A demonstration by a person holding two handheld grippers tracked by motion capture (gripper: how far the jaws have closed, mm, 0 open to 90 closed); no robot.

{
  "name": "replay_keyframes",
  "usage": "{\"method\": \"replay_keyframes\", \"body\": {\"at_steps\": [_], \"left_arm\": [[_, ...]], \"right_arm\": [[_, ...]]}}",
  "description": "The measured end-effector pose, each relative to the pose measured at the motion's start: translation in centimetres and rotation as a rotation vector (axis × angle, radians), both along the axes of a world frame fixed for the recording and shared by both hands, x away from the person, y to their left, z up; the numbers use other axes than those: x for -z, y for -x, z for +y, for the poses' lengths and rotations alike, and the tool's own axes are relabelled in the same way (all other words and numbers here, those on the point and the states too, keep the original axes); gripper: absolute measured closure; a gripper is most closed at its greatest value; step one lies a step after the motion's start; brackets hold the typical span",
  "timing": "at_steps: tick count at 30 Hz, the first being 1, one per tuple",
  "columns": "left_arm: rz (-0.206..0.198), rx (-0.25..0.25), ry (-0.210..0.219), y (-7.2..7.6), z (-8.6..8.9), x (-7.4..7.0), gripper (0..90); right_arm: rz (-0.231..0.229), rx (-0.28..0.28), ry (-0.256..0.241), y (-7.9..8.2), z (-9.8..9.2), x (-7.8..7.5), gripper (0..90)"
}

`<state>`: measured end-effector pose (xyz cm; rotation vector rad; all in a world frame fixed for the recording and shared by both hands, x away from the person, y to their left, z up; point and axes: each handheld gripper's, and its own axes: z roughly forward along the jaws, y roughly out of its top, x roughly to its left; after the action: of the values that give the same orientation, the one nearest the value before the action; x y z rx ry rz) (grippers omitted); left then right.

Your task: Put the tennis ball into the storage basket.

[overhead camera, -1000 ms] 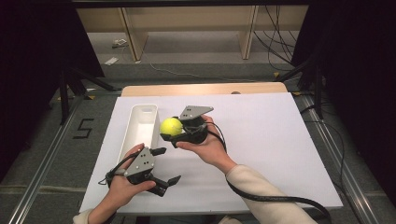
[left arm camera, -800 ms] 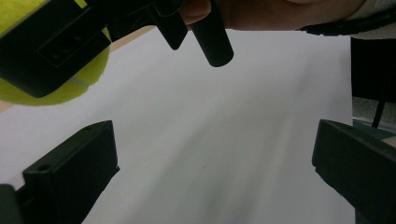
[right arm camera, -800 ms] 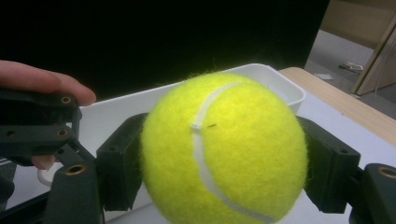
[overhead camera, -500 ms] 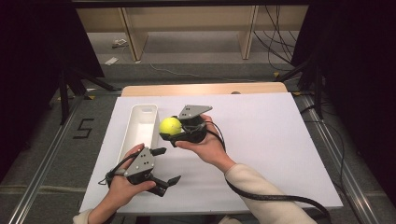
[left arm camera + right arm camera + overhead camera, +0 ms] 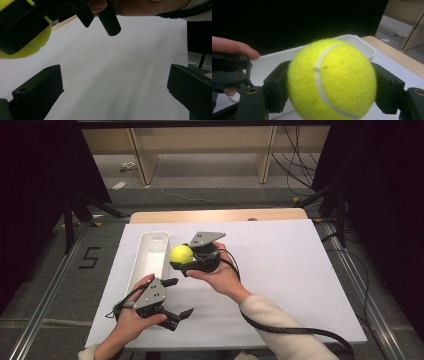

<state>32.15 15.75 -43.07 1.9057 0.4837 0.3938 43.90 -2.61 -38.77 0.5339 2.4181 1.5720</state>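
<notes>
A white sheet covers the surface (image 5: 280, 270), with dark floor around it. The fuzzy yellow tennis ball (image 5: 181, 254) is pinched between the jaws of the right tongs (image 5: 184, 261), lifted off the surface. Just past the ball lies the long white plastic tray (image 5: 150, 251), its long axis running away from the person. The left tongs (image 5: 176, 301) are held spread, empty, nearer the person.

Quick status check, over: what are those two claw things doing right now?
Right gripper shut on tennis ball, held beside the white tray. Left gripper open, jaws wide, nothing between them, low over the white table. Nothing between ball and tray.
</notes>
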Motion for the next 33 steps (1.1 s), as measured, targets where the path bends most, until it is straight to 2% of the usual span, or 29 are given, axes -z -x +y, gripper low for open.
{"method": "replay_keyframes", "body": {"at_steps": [33], "left_arm": [[-0.003,0.004,0.0,0.1,0.0,0.0,0.0]], "right_arm": [[-0.007,-0.023,0.0,-0.7,2.1,-0.7,26.6]]}}
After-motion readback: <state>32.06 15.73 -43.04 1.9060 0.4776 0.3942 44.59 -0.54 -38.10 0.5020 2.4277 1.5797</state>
